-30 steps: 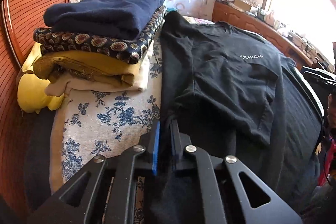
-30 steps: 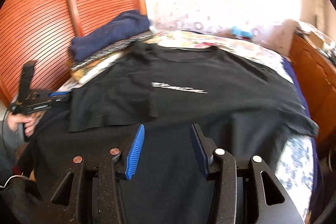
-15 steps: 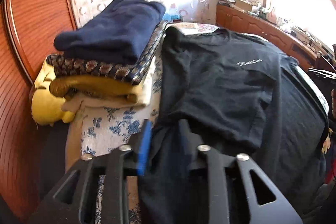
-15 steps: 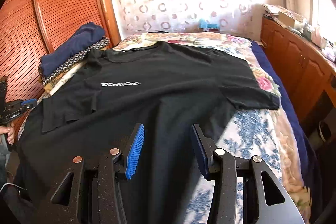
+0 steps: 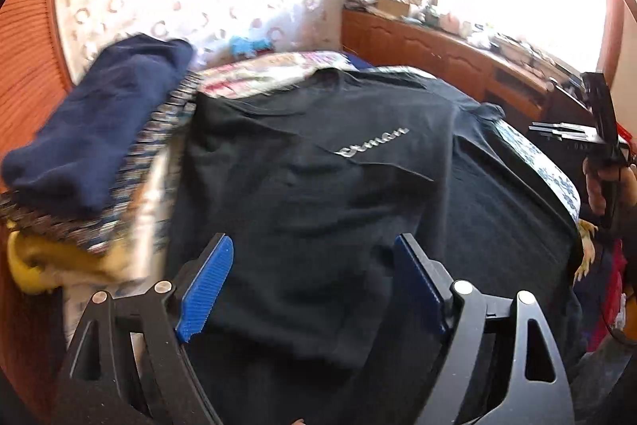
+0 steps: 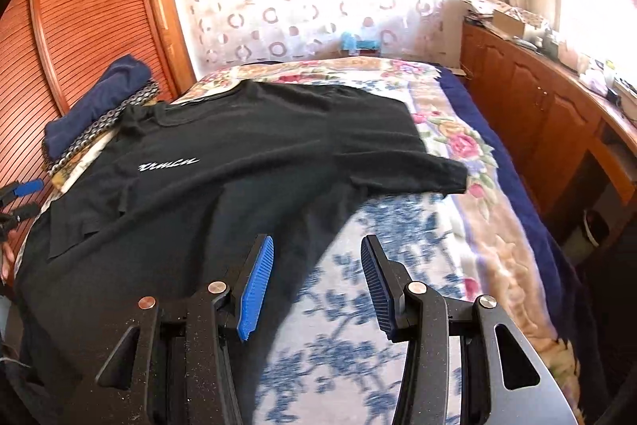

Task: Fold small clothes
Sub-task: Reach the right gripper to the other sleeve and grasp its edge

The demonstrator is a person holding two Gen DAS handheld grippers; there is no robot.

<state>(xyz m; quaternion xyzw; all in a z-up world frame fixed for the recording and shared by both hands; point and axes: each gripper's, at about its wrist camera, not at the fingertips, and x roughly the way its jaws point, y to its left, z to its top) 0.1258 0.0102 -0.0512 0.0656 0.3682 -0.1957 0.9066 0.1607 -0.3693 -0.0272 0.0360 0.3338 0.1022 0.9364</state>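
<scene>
My left gripper (image 5: 314, 289) is opening its jaws above the black T-shirt (image 5: 318, 194), nothing pinched between the blue pads (image 5: 205, 289). The shirt lies spread on the bed, white script facing up. A stack of folded clothes (image 5: 91, 162), navy on top, sits just beside its left edge. At far right I see a hand (image 5: 605, 182) gripping the other gripper's handle.

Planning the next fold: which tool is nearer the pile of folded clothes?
Left. The left tool, jaws opening over the black T-shirt, sits right beside the pile. The right tool is across the shirt, over its far edge and the floral blanket.
</scene>
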